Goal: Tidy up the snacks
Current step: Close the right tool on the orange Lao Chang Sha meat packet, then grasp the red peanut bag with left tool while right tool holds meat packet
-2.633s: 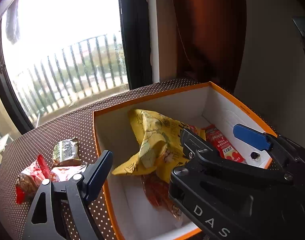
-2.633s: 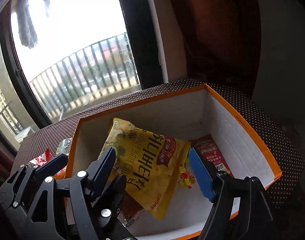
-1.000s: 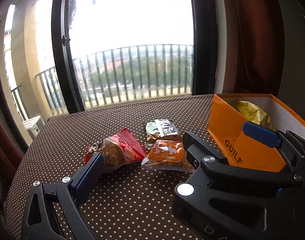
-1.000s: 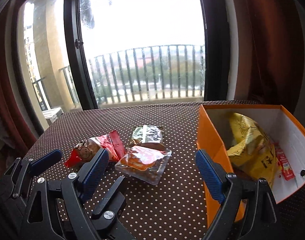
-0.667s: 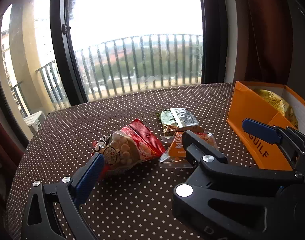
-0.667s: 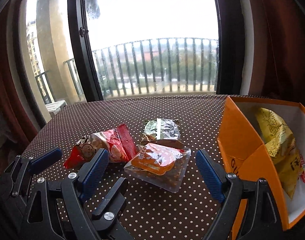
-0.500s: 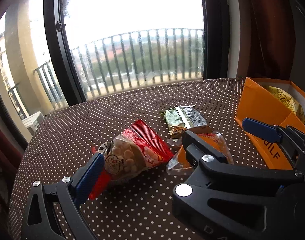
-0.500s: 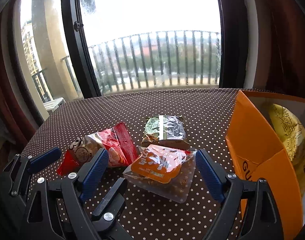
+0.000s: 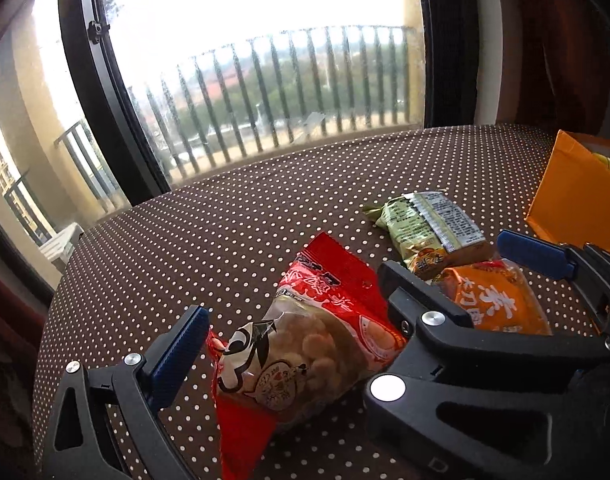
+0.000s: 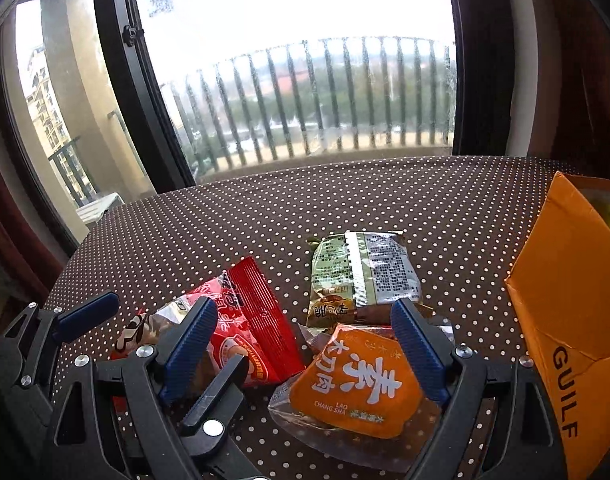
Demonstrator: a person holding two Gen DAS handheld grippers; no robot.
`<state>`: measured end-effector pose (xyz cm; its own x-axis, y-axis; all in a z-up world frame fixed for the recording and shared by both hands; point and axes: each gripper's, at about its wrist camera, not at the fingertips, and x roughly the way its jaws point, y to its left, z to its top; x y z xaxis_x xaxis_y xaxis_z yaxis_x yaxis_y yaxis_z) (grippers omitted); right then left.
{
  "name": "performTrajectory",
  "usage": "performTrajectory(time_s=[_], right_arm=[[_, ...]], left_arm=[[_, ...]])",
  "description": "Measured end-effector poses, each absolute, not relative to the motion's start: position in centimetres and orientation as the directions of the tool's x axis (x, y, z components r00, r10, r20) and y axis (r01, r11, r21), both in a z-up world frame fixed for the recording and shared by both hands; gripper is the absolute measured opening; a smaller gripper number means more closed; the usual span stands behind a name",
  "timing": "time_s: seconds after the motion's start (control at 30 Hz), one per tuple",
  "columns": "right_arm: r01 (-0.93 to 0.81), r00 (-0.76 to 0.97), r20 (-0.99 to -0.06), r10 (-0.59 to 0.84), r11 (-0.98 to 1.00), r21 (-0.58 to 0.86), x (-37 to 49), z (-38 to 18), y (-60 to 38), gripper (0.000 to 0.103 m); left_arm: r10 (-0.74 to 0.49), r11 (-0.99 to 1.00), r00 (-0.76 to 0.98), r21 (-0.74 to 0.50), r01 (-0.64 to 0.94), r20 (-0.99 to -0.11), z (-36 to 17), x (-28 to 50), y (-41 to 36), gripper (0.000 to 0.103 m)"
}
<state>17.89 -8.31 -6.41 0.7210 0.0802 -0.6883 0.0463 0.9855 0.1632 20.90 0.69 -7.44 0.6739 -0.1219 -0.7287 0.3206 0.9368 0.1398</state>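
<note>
Tilting down over the dotted tablecloth (image 10: 425, 208): right gripper (image 10: 305, 344) gaping wide, empty, framing the orange packet (image 10: 357, 388); left gripper (image 9: 301, 304) likewise wide, empty, flanking the red bag (image 9: 305, 344). Beyond, green packet (image 10: 361, 276); orange box (image 10: 565, 292) at right.

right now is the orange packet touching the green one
Touching. In the right wrist view the orange packet has its clear top edge tucked against the near end of the green packet, with no dotted cloth showing between them.
</note>
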Motion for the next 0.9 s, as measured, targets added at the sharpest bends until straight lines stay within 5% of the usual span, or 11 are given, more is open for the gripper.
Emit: performTrajectory(time_s=[0.4,0.9], right_arm=[[0.088,0.673,-0.740,0.005,0.992,0.087,18.8,-8.8,-8.5,0.090],[0.060,0.677,-0.736,0.009,0.996,0.067,16.4,-8.3,-8.8,0.090]], left_arm=[[-0.140,0.930,0.632,0.118,0.347,-0.763,-10.7,22.7,0.6,0.100],[-0.130,0.934,0.598,0.105,0.342,-0.791,-10.6,18.5,-0.6,0.075]])
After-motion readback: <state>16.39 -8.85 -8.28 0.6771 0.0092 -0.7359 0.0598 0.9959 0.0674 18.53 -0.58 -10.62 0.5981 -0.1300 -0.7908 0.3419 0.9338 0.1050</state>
